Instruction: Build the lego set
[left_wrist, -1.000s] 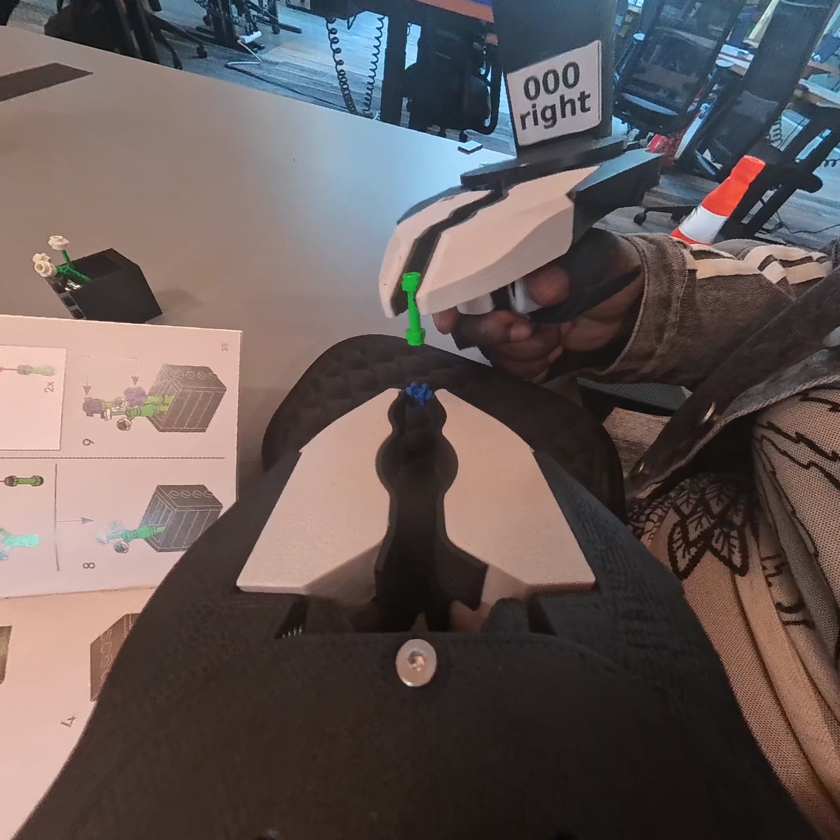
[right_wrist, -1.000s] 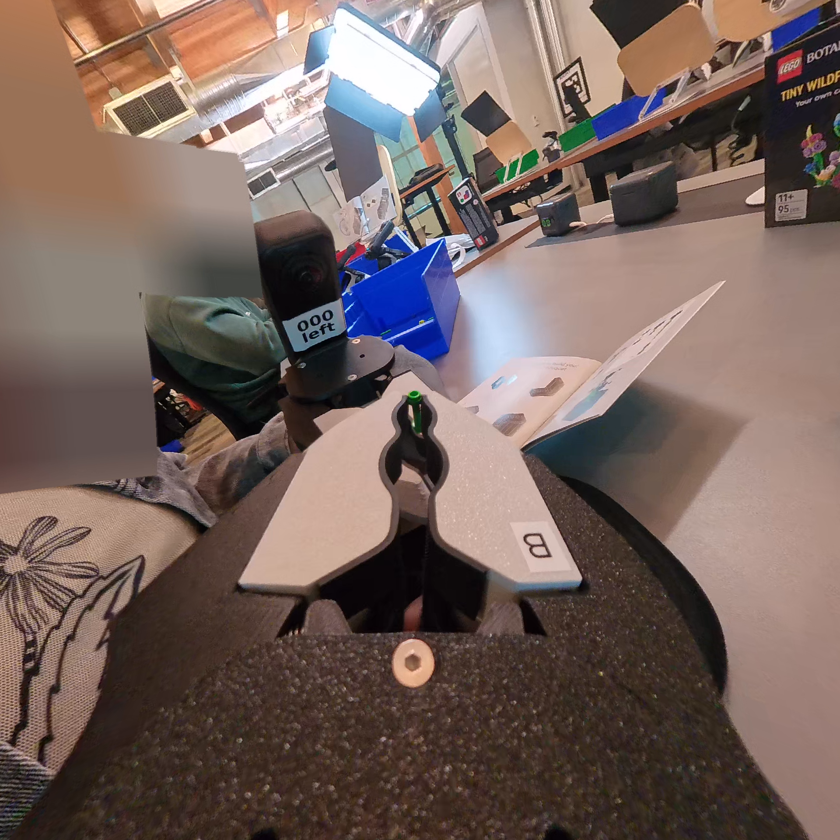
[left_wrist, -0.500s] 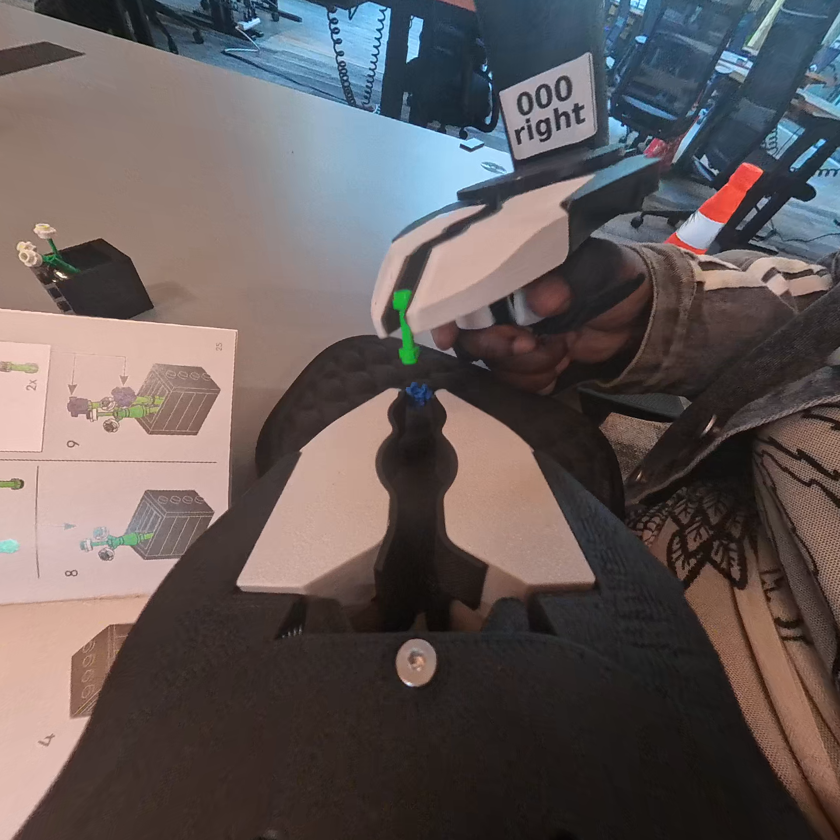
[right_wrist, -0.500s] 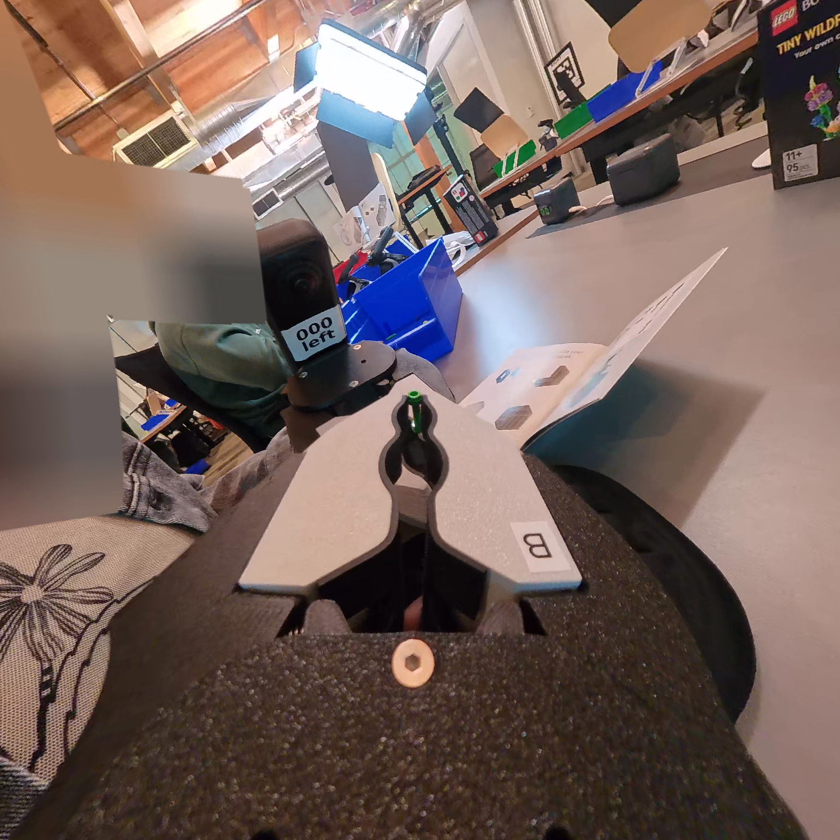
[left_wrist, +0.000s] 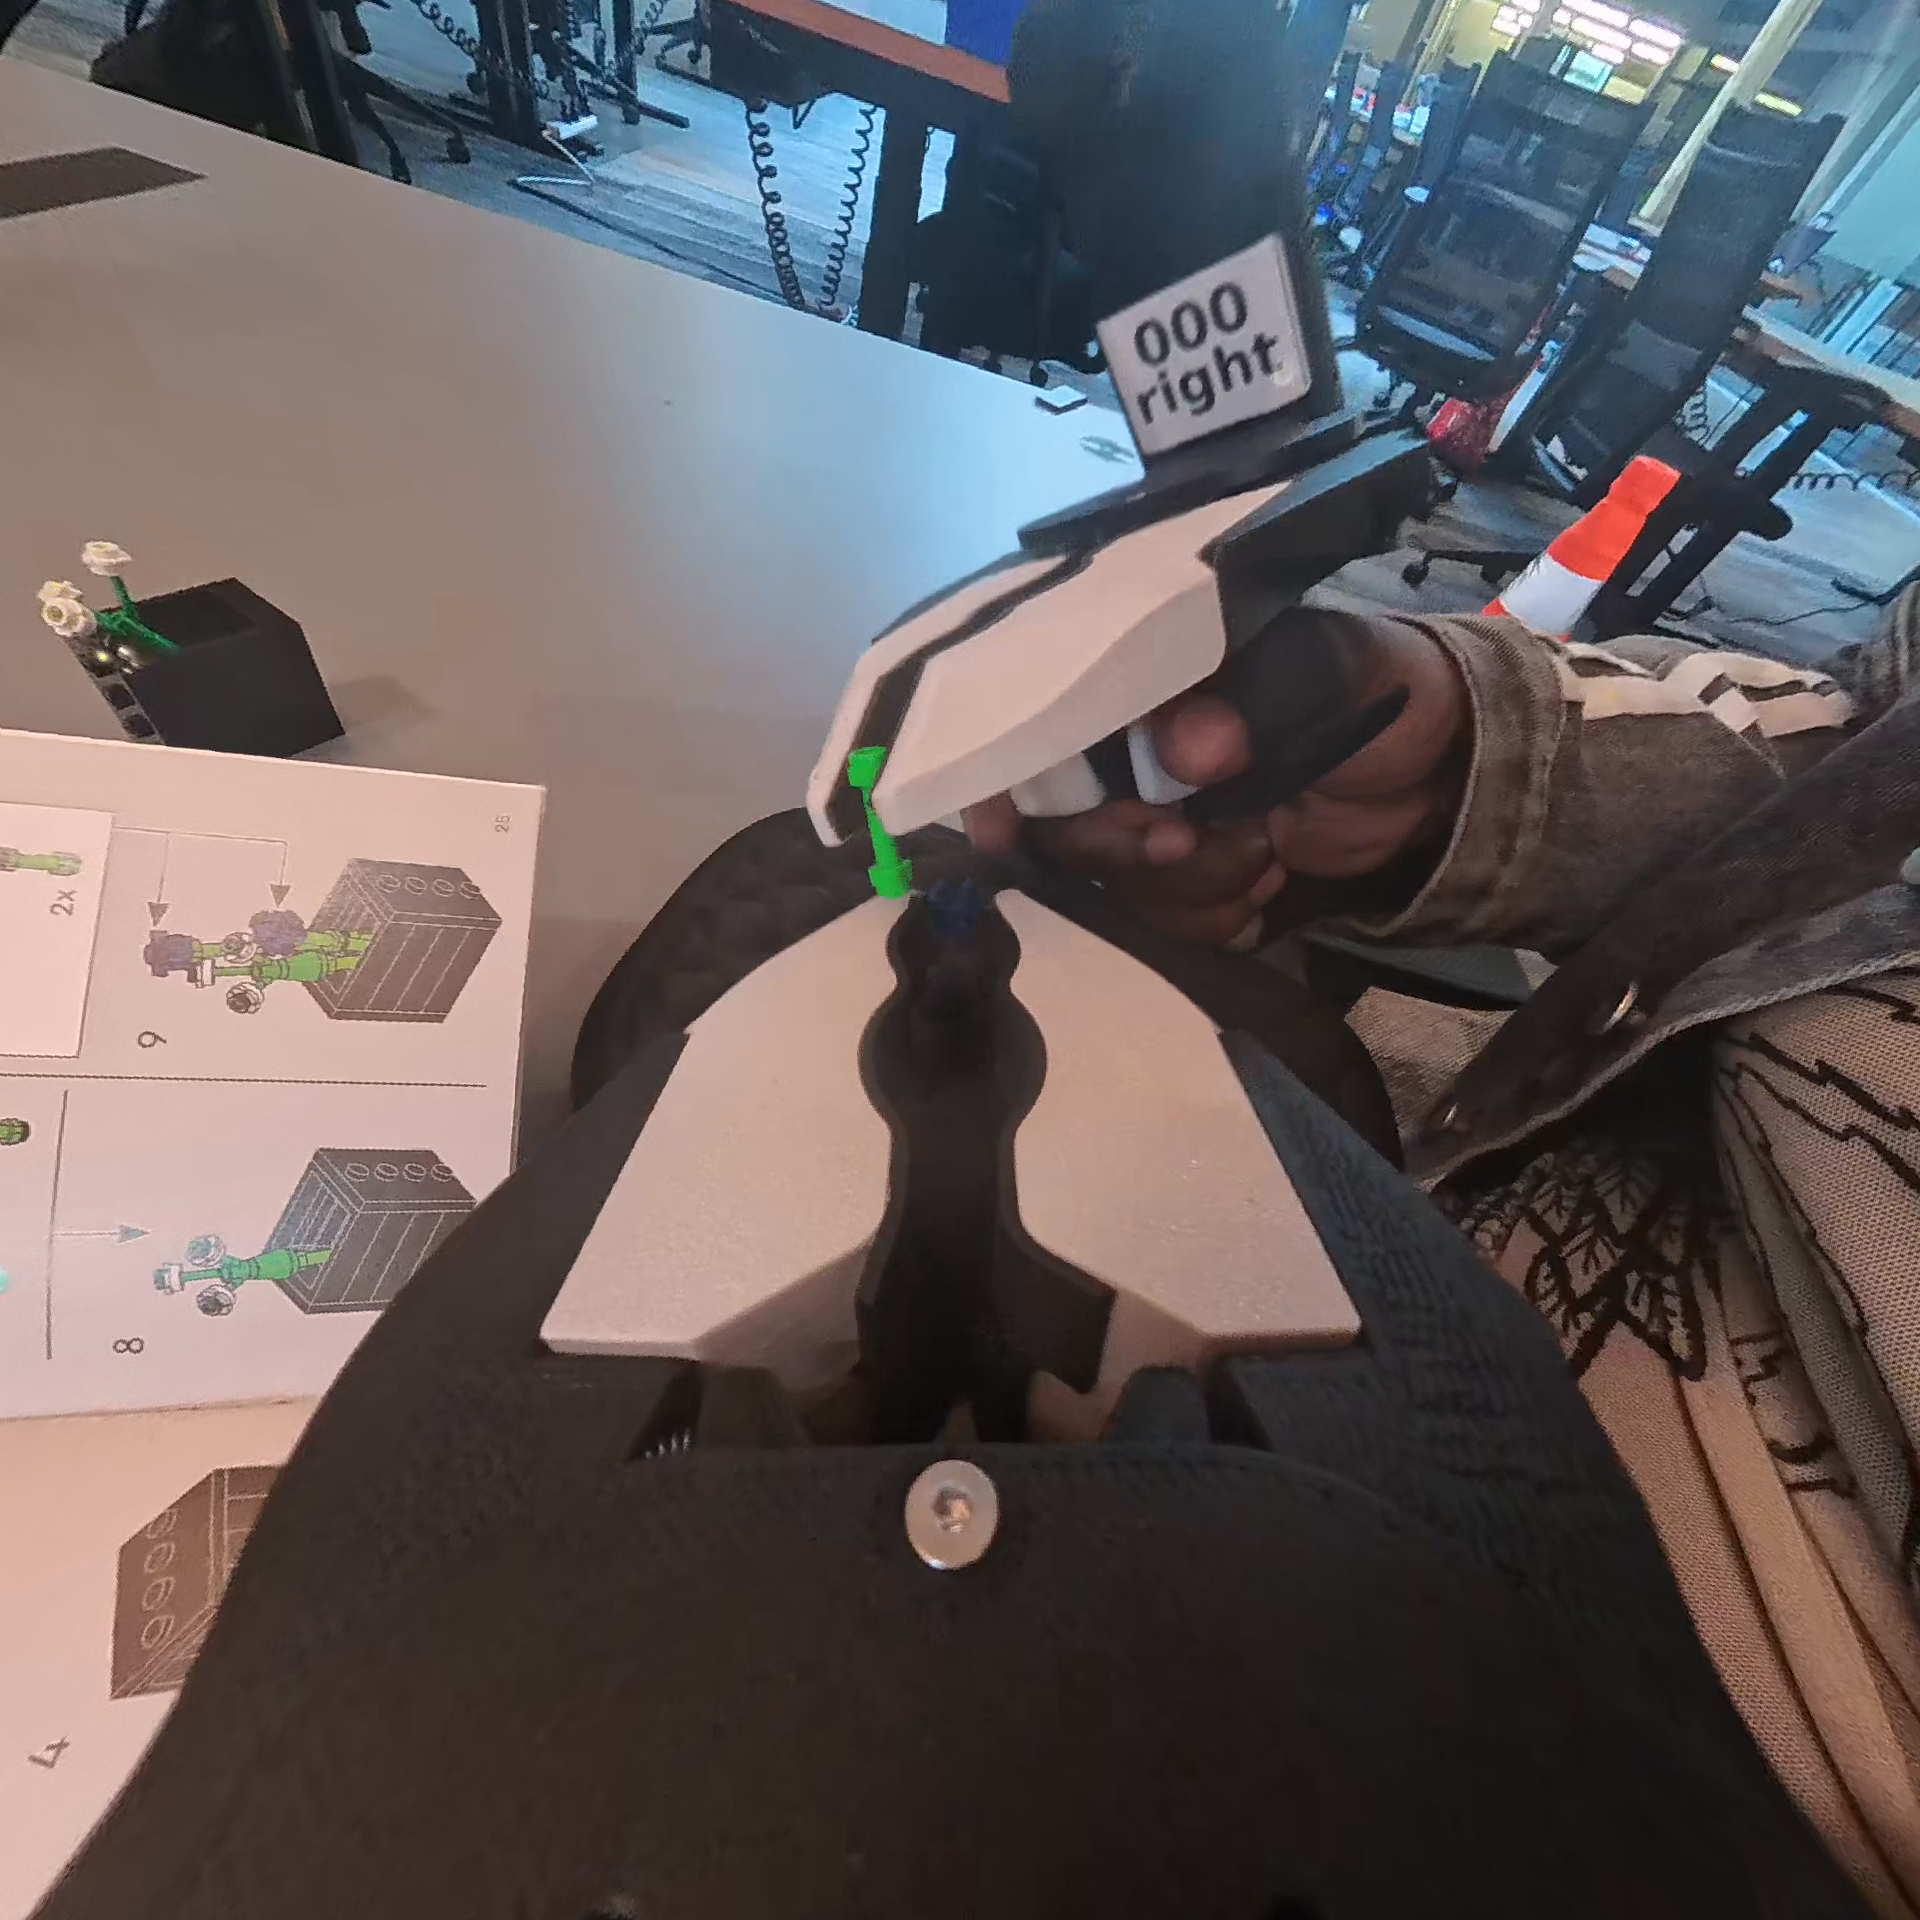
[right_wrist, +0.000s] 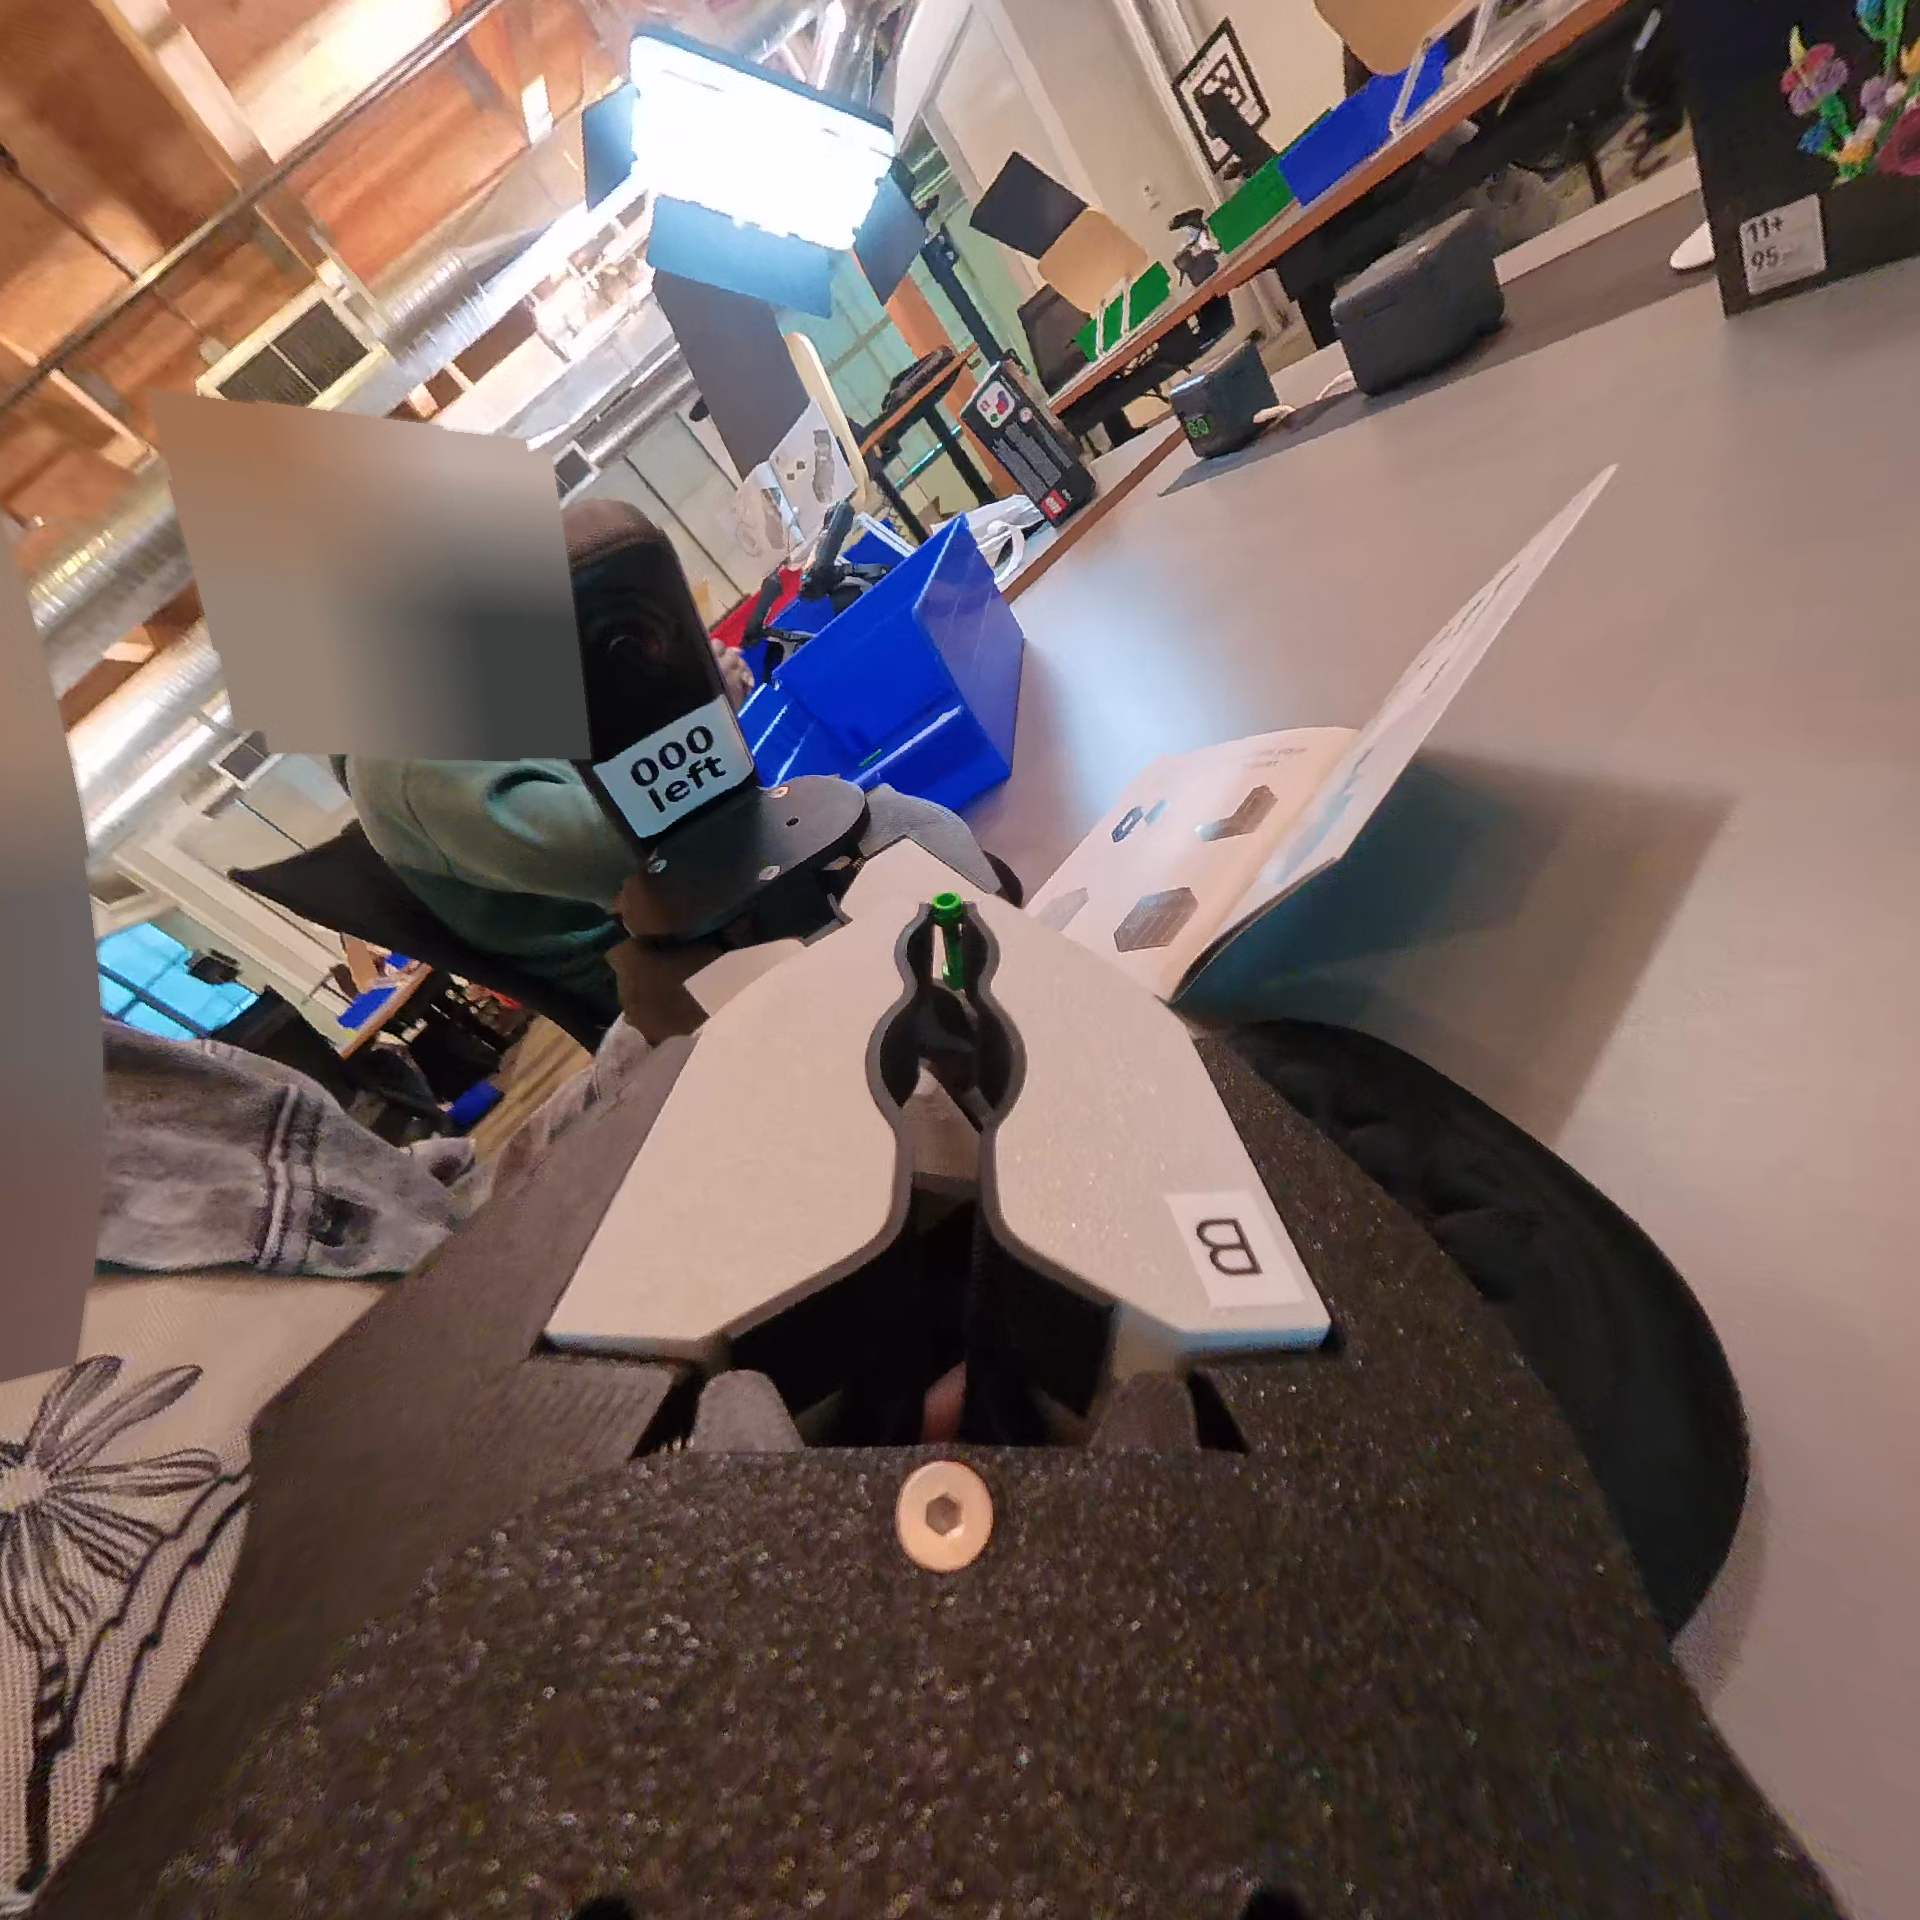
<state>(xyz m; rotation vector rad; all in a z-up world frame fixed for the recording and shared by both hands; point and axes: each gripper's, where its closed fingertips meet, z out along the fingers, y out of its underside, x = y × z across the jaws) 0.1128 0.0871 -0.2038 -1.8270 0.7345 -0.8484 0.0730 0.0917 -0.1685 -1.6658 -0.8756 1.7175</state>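
My left gripper (left_wrist: 956, 920) is shut on a small blue flower piece (left_wrist: 958, 902) at its tips. My right gripper (left_wrist: 868, 790) is shut on a green stem piece (left_wrist: 878, 826), held upright. The stem's lower end sits just left of the blue piece, nearly touching it. In the right wrist view the right gripper (right_wrist: 948, 930) holds the green stem (right_wrist: 948, 935) between its tips, with the left gripper (right_wrist: 790, 935) close behind. A black block with white flowers on green stems (left_wrist: 187, 665) stands on the table at far left.
An open instruction booklet (left_wrist: 249, 1049) lies on the grey table (left_wrist: 520, 436), also in the right wrist view (right_wrist: 1288, 821). A person's hand (left_wrist: 1226, 821) holds the right gripper. A blue bin (right_wrist: 894, 675) and a dark set box (right_wrist: 1808, 145) stand farther off. About 5 cm separates my left fingertips from my right.
The right gripper has lowered the green stem until its lower end is next to the blue piece in my left gripper. Both grippers stay shut.
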